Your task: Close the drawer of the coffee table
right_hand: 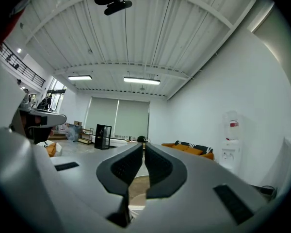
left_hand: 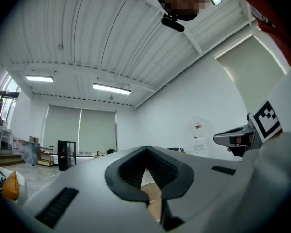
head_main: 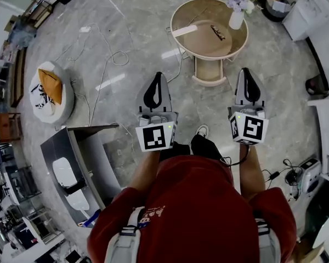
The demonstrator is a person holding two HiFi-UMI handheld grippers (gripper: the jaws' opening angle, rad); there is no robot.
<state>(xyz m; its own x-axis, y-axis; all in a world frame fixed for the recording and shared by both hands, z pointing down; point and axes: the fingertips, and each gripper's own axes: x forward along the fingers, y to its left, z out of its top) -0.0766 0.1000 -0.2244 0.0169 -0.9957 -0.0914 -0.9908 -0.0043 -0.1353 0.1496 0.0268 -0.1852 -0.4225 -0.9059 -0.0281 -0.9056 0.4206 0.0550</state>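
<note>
Both sets of jaws are closed and empty. The left gripper [head_main: 158, 75] [left_hand: 146, 148] has its tips meeting; the right gripper [head_main: 245, 71] [right_hand: 143, 145] shows only a hairline slit. Both point level toward the round coffee table [head_main: 200, 37]. Its drawer [head_main: 209, 73] stands pulled out toward the person, ahead of the tips and between the grippers, nearer the right, clear of both.

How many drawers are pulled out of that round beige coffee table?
1: a beige drawer juts from the round beige coffee table on the side nearest the person; the far side may hide another.
</note>
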